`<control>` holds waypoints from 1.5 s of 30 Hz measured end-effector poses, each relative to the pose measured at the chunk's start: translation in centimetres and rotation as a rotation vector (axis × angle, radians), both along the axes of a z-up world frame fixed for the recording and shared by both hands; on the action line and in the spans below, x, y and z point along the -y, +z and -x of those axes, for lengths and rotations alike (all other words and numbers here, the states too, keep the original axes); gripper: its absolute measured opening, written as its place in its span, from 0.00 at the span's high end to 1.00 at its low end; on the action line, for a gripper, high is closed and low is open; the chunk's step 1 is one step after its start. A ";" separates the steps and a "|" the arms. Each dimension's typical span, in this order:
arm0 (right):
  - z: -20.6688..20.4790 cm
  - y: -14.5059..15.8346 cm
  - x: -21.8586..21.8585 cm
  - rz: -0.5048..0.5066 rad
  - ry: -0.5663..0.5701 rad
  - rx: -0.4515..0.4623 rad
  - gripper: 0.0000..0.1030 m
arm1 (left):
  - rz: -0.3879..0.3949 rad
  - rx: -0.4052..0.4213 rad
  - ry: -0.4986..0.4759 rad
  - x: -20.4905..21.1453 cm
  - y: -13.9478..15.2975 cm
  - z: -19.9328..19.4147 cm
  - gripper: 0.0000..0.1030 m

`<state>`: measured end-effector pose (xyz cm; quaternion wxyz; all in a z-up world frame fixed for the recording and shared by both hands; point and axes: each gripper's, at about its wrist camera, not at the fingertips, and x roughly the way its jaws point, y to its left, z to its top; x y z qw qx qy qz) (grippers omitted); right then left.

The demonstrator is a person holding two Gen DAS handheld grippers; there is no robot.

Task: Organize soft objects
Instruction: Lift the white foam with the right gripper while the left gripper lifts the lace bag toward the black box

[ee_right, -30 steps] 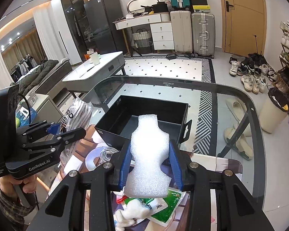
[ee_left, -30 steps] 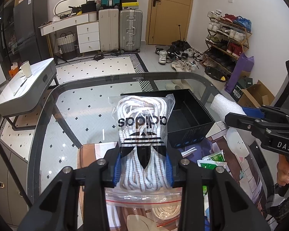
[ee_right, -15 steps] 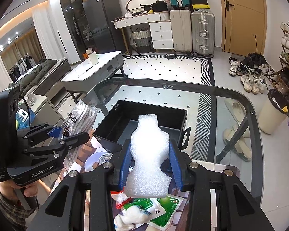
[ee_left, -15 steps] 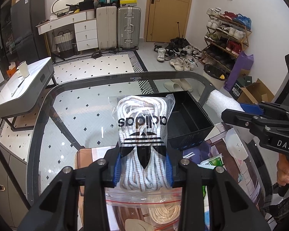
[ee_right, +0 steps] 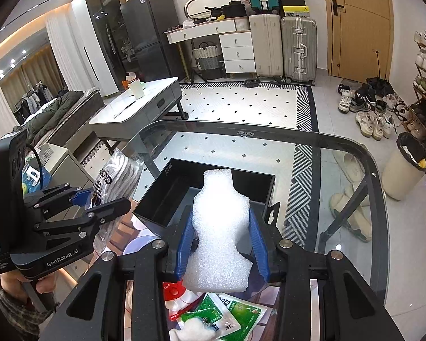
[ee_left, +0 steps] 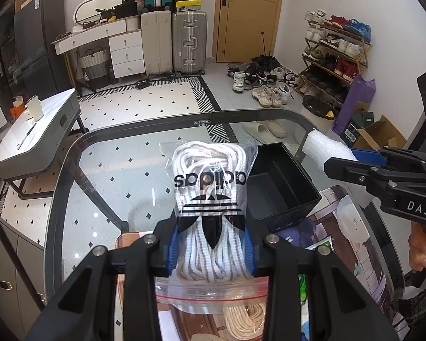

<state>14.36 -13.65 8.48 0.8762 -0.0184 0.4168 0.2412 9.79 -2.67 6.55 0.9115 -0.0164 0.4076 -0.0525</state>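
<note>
- The left gripper [ee_left: 210, 248] squeezes a clear plastic bag of white shoelaces with a black logo [ee_left: 210, 196] between its blue pads. The bag is up in the air, above the near side of the round glass table [ee_left: 105, 170].
- The right gripper [ee_right: 221, 244] squeezes a white bumpy foam piece [ee_right: 220, 227]. The foam is in the air, just in front of the black open box [ee_right: 184, 193].
- The black box sits on the glass table, to the right of the lace bag in the left view. It looks empty inside, so I think nothing is put away yet.
- More soft things wait on the near side: a green and white packet [ee_right: 230, 312] and a coil of cream rope in a zip bag [ee_left: 241, 318].
- Both held things must go in the box, then the rest.
</note>
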 end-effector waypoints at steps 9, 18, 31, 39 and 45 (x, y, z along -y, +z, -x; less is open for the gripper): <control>-0.9 0.1 -0.4 0.002 0.003 -0.007 0.63 | -0.004 -0.011 -0.004 -0.3 -0.1 -1.4 0.67; -2.1 0.2 -1.2 -0.005 0.006 -0.015 0.63 | -0.006 -0.017 -0.010 -0.2 -0.1 -2.2 0.67; -3.3 0.0 -2.1 -0.010 0.011 -0.025 0.63 | -0.015 -0.028 -0.019 -0.3 -0.2 -4.1 0.67; -4.4 -0.4 -2.6 -0.016 0.015 -0.041 0.63 | -0.015 -0.045 -0.026 -0.1 -0.7 -5.3 0.67; -5.1 -1.1 -2.6 -0.015 0.018 -0.061 0.63 | -0.017 -0.063 -0.024 0.1 -1.4 -6.4 0.67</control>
